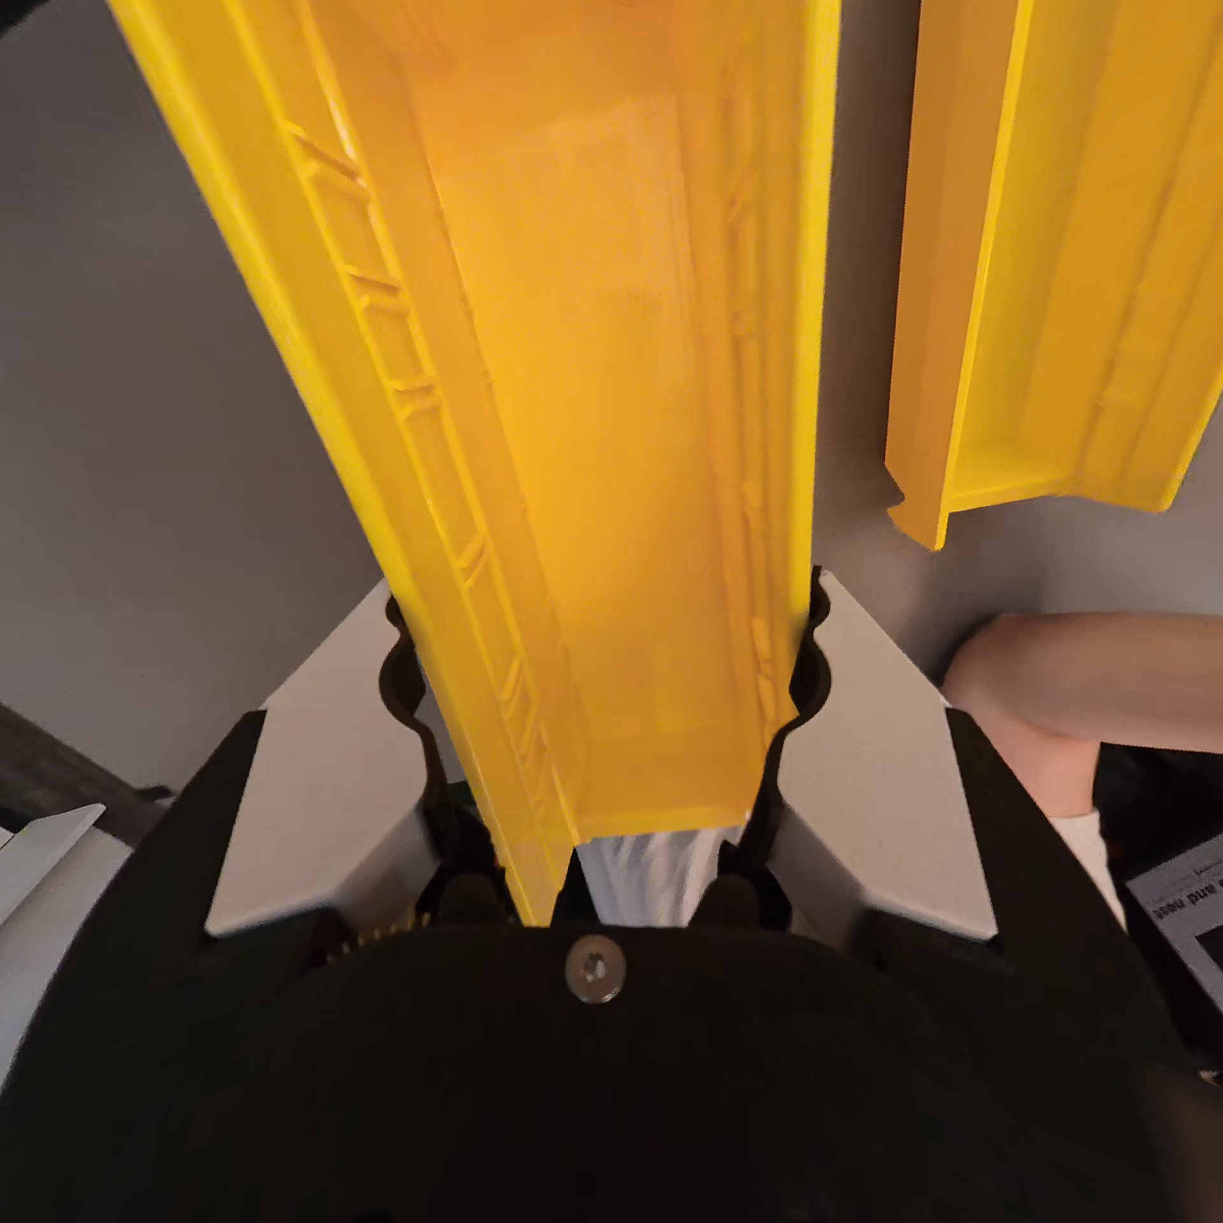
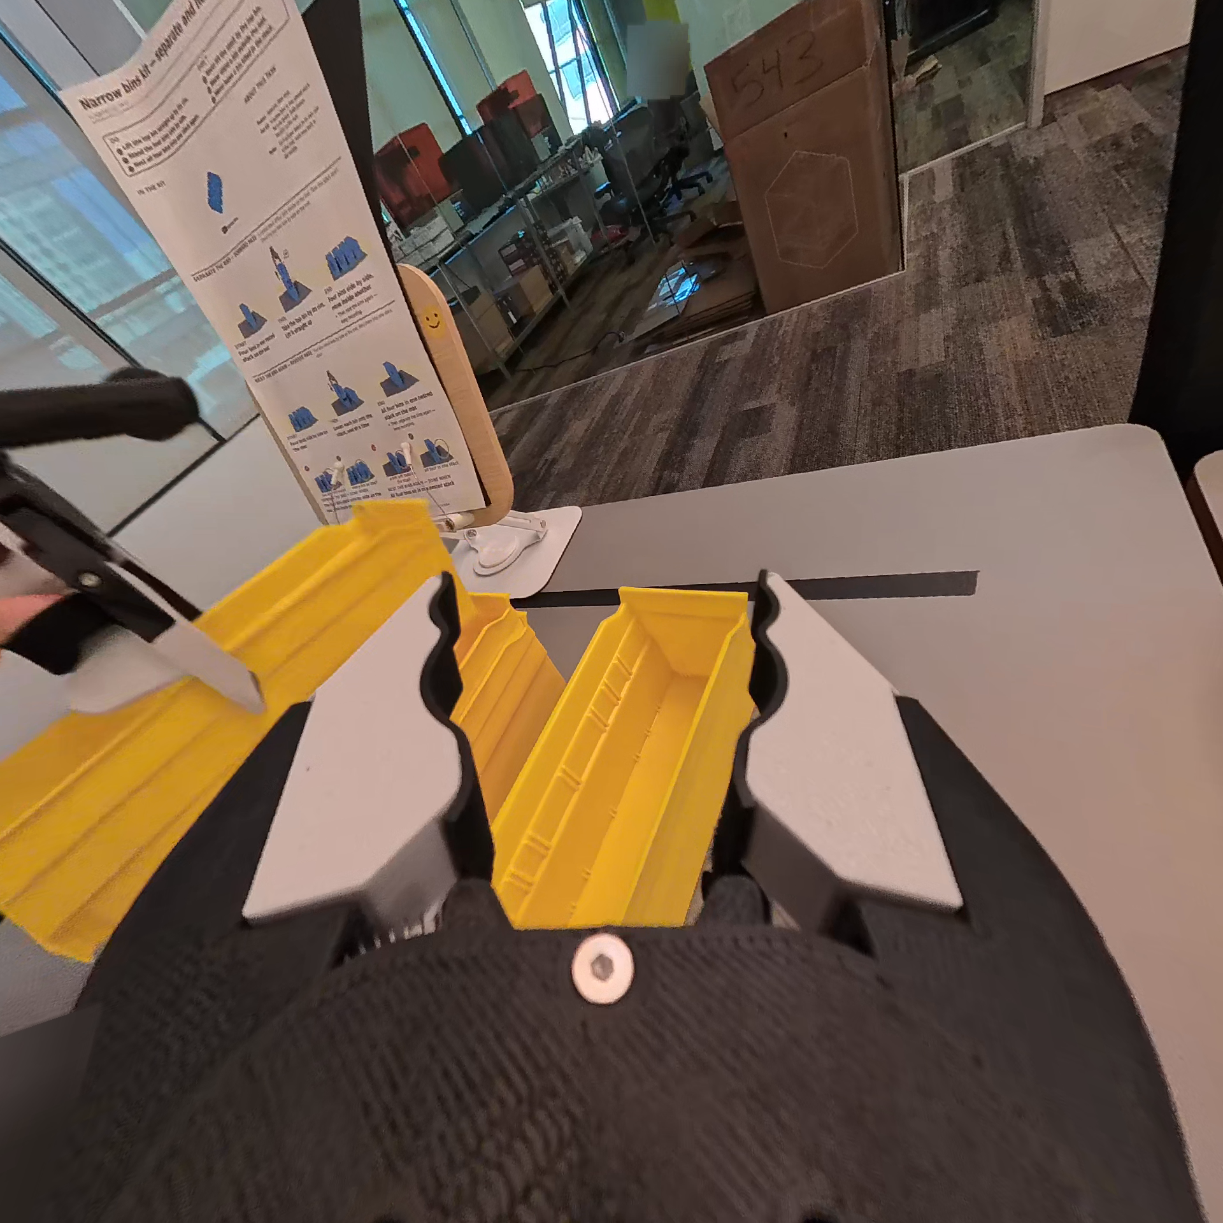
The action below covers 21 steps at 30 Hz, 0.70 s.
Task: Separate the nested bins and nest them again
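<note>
Jaws of the left gripper pinching a yellow bin across its width, dark pads against both long rims. Jaws of the right gripper set narrower, clamped across a second bin, with the right pad on the rim and the left pad meeting the wall nearer the palm.

Each gripped crosswise near one end, probably so that the narrow body stays steady and clear of its neighbours while being moved. Apparently mid-task, with the bins apart and nesting not yet done.

Left-hand bin seen from the right wrist as a long, slightly blurred slab on the left. Long axis in line with the fingers holding it, far end raised towards the foot of the instruction sheet. Open side facing its own camera.

Right-hand bin also in line with its fingers, pointing away over the grey table towards a dark strip — open side up, skewed a little to the right.

Between the two, partly hidden behind the right gripper's left finger, a third bin. Whether on the table or stacked, impossible to tell.
</note>
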{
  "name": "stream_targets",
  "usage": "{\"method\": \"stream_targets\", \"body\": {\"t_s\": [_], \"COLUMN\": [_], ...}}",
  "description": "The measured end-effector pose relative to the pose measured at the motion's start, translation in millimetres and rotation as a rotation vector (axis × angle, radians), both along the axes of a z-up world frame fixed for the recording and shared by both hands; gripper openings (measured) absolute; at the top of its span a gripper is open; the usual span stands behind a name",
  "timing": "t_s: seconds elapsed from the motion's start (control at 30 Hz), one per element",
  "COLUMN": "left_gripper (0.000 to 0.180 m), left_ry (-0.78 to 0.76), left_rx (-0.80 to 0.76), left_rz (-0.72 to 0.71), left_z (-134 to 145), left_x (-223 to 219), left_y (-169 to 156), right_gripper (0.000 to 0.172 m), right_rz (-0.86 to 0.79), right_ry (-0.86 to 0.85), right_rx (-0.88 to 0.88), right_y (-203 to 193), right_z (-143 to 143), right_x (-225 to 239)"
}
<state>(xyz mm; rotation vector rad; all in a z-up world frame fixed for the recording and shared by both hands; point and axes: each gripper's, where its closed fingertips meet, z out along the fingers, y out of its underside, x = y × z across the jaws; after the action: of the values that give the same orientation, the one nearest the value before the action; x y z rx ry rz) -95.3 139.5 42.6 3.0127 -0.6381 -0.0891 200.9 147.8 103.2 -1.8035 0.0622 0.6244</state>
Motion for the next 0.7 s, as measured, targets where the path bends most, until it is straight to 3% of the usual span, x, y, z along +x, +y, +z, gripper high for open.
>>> {"method": "stream_targets", "body": {"t_s": [0.2,0.33,0.47,0.7], "left_gripper": [0.116,0.116,0.115,0.115], "left_ry": [-0.019,-0.048,-0.064,-0.037], "left_rx": [0.094,0.124,0.129,0.042], "left_rz": [-0.013,0.057,0.147,0.221], "left_z": [42.7,46.1,27.0,-46.9], "left_x": [-34.2,-73.6,-115.2,-158.9], "left_y": [11.9,18.7,25.1,26.7], "right_gripper": [0.089,0.089,0.089,0.089], "right_rz": [-0.002,0.005,0.013,0.011], "right_ry": [-0.037,-0.061,-0.069,-0.061], "right_rx": [-0.020,-0.033,-0.039,-0.044], "right_y": [4.0,6.8,8.0,8.8], "right_z": [-3.4,-5.9,-7.0,-9.0], "right_x": [-7.7,-14.0,-17.6,-14.9]}}
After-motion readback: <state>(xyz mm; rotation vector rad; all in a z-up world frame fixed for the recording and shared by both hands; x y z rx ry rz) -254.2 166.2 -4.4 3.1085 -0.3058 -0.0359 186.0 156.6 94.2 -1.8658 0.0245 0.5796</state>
